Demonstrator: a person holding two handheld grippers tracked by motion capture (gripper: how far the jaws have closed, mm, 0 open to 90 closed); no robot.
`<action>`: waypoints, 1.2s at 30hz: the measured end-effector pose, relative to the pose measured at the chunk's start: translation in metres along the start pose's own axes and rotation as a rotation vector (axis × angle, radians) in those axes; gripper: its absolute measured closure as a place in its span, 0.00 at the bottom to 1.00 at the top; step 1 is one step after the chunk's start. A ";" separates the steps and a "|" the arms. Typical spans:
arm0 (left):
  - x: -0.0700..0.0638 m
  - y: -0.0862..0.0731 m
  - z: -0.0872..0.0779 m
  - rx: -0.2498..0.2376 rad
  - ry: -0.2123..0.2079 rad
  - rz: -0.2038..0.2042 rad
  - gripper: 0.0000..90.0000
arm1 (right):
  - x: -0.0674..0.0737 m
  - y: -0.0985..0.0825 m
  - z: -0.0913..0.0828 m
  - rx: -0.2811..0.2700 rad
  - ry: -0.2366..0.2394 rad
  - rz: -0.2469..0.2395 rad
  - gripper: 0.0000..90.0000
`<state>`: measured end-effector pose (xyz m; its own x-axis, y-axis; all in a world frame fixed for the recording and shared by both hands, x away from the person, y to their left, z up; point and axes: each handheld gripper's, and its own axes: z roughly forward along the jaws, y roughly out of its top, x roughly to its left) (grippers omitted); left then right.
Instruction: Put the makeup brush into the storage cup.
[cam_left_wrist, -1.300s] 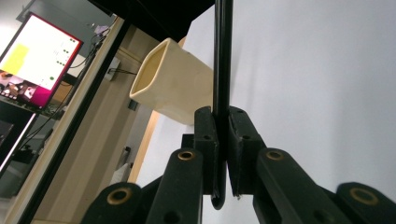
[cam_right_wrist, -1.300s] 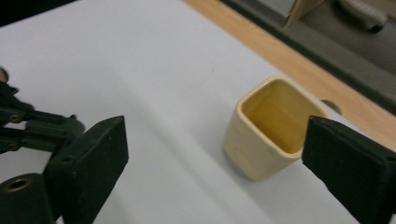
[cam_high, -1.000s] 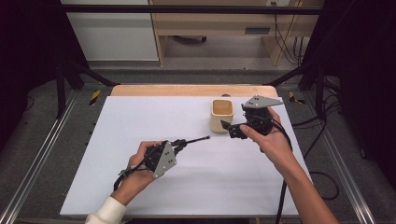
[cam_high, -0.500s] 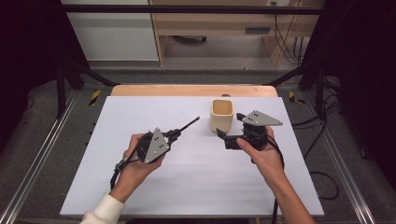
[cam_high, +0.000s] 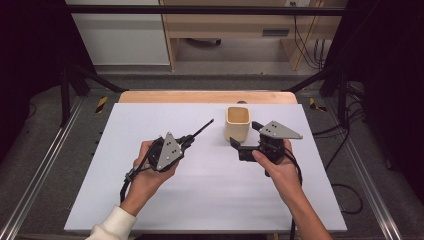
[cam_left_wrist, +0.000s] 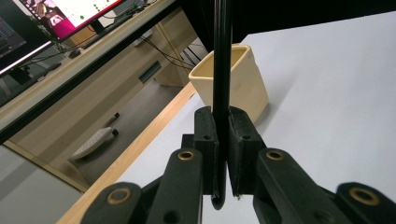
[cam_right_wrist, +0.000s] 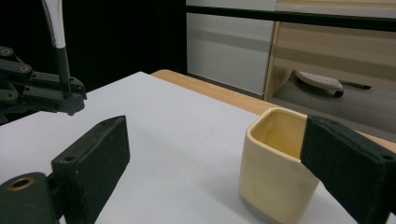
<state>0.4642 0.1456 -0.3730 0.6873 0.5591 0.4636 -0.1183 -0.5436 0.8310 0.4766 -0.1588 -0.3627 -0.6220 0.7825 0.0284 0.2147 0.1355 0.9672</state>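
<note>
My left gripper (cam_high: 189, 140) (cam_left_wrist: 222, 135) is shut on a thin black rod (cam_high: 202, 127) (cam_left_wrist: 221, 56). The rod sticks out past the jaws and points toward the cream square cup (cam_high: 237, 122) (cam_left_wrist: 247, 88) (cam_right_wrist: 275, 177). The cup stands upright on the white table sheet (cam_high: 200, 200) and looks empty. My right gripper (cam_high: 246, 135) (cam_right_wrist: 219, 172) is open just right of and nearer than the cup. Nothing is pinched between its jaws. In the right gripper view the cup stands ahead of the gap, close to the right-hand jaw.
A wooden table edge (cam_high: 205, 96) runs behind the sheet. Black frame posts (cam_high: 67, 85) and metal rails (cam_high: 40, 175) flank the table. Cables (cam_high: 345, 190) trail at the right. A monitor (cam_left_wrist: 56, 14) glows beyond the table in the left gripper view.
My right gripper has come down and toward me, from level with the cup's top to beside its base. The left gripper shifted slightly away, and the rod swung to point more toward the cup.
</note>
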 end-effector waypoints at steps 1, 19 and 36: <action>0.000 0.000 0.000 -0.001 -0.001 -0.004 0.93 | 0.000 0.000 0.000 0.000 0.001 0.001 0.09; -0.001 0.002 0.008 -0.022 -0.056 -0.173 0.93 | 0.005 0.004 0.000 -0.019 0.028 0.019 0.05; -0.006 0.004 0.018 -0.073 -0.146 -0.344 0.93 | 0.013 0.017 0.000 -0.074 0.039 0.049 0.06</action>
<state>0.4724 0.1293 -0.3780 0.7899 0.6035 0.1091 0.0904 -0.2905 0.9526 0.4723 -0.1462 -0.3460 -0.6409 0.7630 0.0845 0.1904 0.0513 0.9804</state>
